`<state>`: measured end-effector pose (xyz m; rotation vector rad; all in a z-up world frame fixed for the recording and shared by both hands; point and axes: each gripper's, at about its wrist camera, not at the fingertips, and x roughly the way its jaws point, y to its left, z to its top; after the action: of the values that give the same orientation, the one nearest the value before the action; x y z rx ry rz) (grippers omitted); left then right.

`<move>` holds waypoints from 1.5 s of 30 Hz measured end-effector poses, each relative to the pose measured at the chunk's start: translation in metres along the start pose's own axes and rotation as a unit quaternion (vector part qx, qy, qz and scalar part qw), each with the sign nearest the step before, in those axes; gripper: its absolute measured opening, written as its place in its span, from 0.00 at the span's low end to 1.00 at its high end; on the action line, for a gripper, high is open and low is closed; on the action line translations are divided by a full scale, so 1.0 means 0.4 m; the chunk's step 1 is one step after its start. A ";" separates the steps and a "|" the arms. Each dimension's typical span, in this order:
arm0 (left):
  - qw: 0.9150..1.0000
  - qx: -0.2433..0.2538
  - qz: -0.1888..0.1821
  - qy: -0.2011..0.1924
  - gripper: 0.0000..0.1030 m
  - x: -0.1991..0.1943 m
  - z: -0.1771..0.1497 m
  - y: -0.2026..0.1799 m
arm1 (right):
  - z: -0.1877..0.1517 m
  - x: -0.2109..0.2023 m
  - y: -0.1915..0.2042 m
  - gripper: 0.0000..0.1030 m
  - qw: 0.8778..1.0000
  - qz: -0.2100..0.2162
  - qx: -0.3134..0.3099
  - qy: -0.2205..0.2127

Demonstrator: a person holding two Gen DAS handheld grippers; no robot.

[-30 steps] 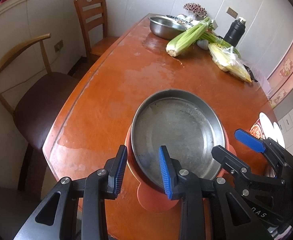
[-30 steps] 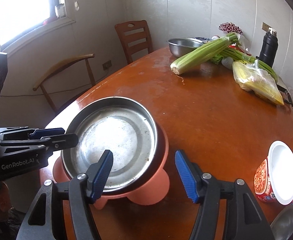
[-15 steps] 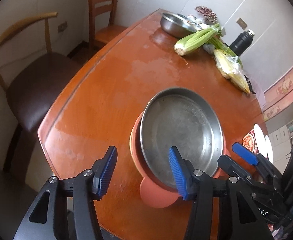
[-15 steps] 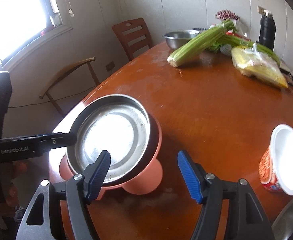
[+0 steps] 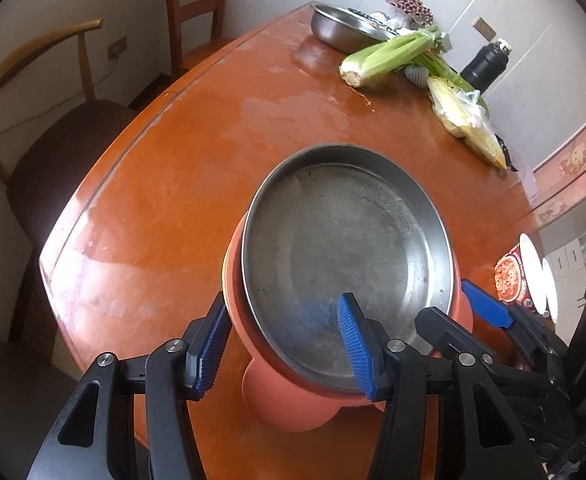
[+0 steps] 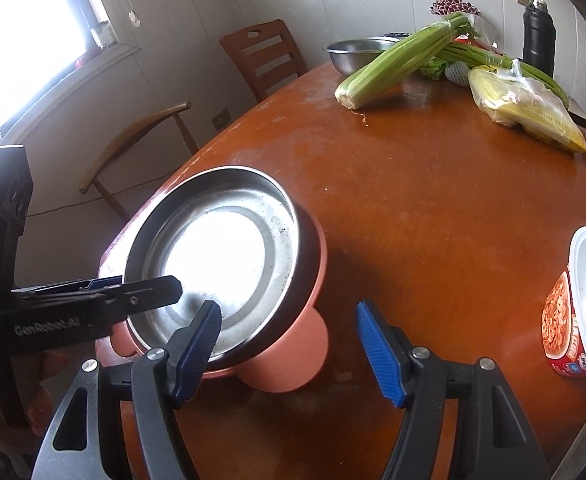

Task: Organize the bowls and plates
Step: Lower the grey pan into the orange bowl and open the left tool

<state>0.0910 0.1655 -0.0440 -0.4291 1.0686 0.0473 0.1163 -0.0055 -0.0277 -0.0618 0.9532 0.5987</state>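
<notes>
A shallow steel plate (image 5: 345,248) sits nested in an orange plastic bowl (image 5: 289,404) with round ear handles, near the table's front edge. It also shows in the right wrist view as the steel plate (image 6: 221,256) in the orange bowl (image 6: 293,356). My left gripper (image 5: 285,344) is open, its jaws straddling the near-left rim of both. My right gripper (image 6: 289,344) is open, astride the near-right rim and an ear handle; it also shows in the left wrist view (image 5: 457,312). A second steel bowl (image 5: 341,32) stands at the far end.
The orange-brown wooden table (image 5: 197,168) carries celery (image 5: 393,54), bagged corn (image 5: 465,124), a black flask (image 5: 487,66) and an instant-noodle cup (image 6: 573,316) at the right. Two wooden chairs (image 5: 189,4) stand along the left side.
Both grippers have closed in on the stacked plate and bowl, whose rims now lie between their jaws. The left gripper's jaws have opened wider. The stack has not moved.
</notes>
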 end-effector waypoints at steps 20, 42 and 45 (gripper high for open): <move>1.000 0.026 -0.005 0.012 0.54 0.072 0.052 -0.113 | 0.012 0.004 -0.054 0.67 0.999 -0.031 0.016 -0.006; 0.999 0.044 0.020 -0.021 0.55 0.056 0.063 -0.133 | 0.022 -0.015 -0.087 0.67 0.996 -0.076 0.026 -0.038; 0.998 0.044 0.025 -0.026 0.55 0.042 0.061 -0.126 | 0.024 -0.028 -0.089 0.67 0.995 -0.075 0.030 -0.050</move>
<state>0.1318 0.1255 -0.0325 -0.3211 1.0262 0.0547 0.1364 -0.0374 -0.0206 -0.0485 0.8596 0.4292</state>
